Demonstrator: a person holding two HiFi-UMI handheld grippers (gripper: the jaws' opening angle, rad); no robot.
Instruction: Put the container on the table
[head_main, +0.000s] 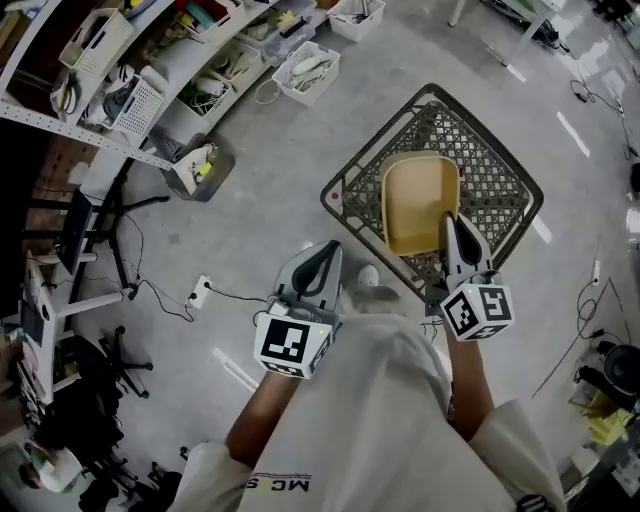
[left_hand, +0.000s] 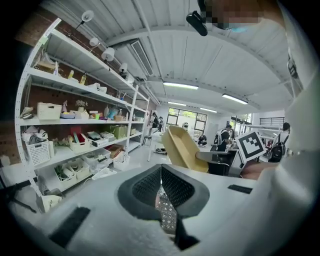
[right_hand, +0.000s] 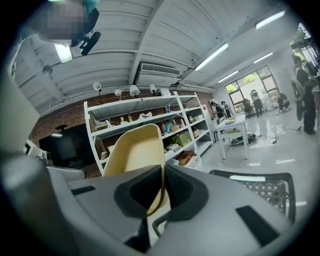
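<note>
With our right claw (head_main: 452, 222) clamped on the container (head_main: 418, 195) rim ahead and our left claw (head_main: 326, 252) closed on nothing, we should carry it level, clear of the basket (head_main: 505, 175) below.

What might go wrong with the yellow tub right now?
1. The right hand-held gripper pinches only one thin edge of the container, so it may tip or slip out.
2. The basket sits right below, so a slip would likely drop the container in there.
3. The left hand-held gripper is shut and empty, giving no support.
</note>
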